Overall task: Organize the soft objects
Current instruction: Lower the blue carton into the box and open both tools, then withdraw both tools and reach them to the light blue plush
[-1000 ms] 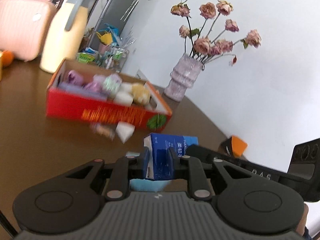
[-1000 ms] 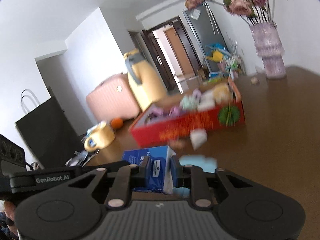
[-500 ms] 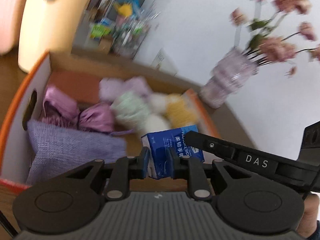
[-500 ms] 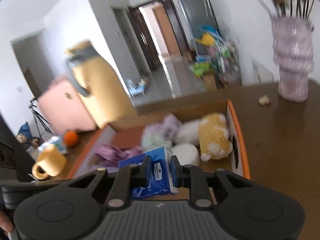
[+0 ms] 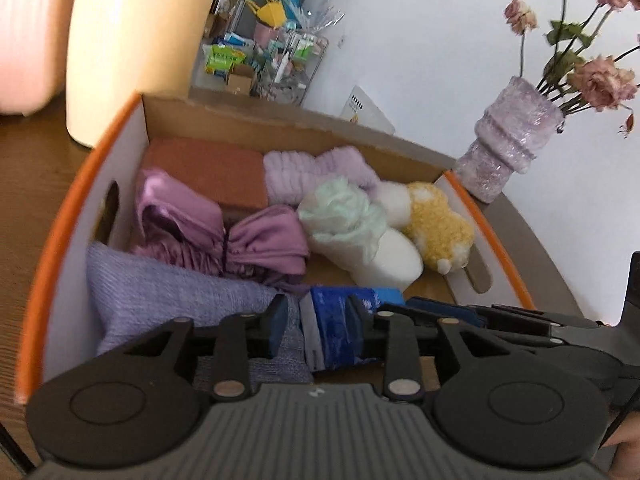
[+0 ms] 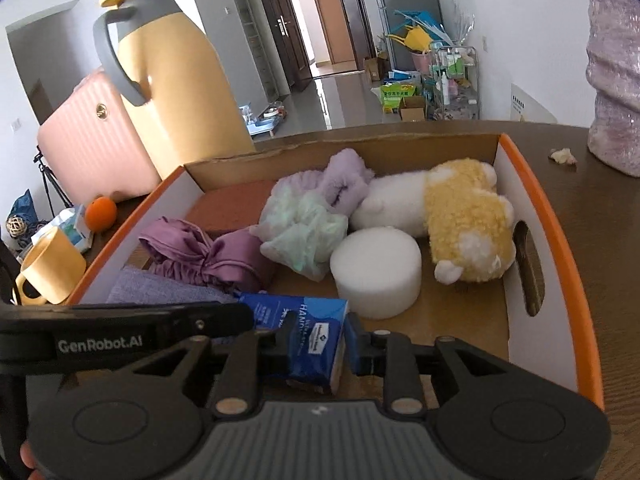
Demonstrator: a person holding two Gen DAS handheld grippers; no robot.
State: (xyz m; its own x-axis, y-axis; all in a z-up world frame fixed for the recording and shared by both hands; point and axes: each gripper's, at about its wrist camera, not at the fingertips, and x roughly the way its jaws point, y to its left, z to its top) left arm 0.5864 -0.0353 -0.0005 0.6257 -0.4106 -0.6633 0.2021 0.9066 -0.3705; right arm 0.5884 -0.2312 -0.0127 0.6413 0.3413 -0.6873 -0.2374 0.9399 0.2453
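A blue tissue pack [image 5: 336, 332] [image 6: 308, 320] lies low in the near corner of the orange-rimmed cardboard box [image 5: 60, 240] [image 6: 560, 240], beside a folded purple towel [image 5: 168, 300]. My left gripper [image 5: 316, 320] straddles one end of the pack. Its jaws are opening, and a gap shows at the left pad. At the other end my right gripper [image 6: 318, 340] is opening too, its pads just off the pack. Further in the box lie a purple satin bundle [image 6: 208, 256], a mint puff [image 6: 304, 232], a white round sponge [image 6: 376, 268] and a yellow-and-white plush [image 6: 468, 220].
A tall yellow jug [image 6: 172, 80] and a pink case [image 6: 88, 140] stand behind the box. To its left are a yellow mug [image 6: 48, 264] and an orange [image 6: 102, 212]. A lilac vase [image 5: 508, 148] with dried roses stands on the brown table at the right.
Both grippers carried the tissue pack from above the table, over the box's front wall and down into it. Their jaws have since widened and the pack looks less squeezed.
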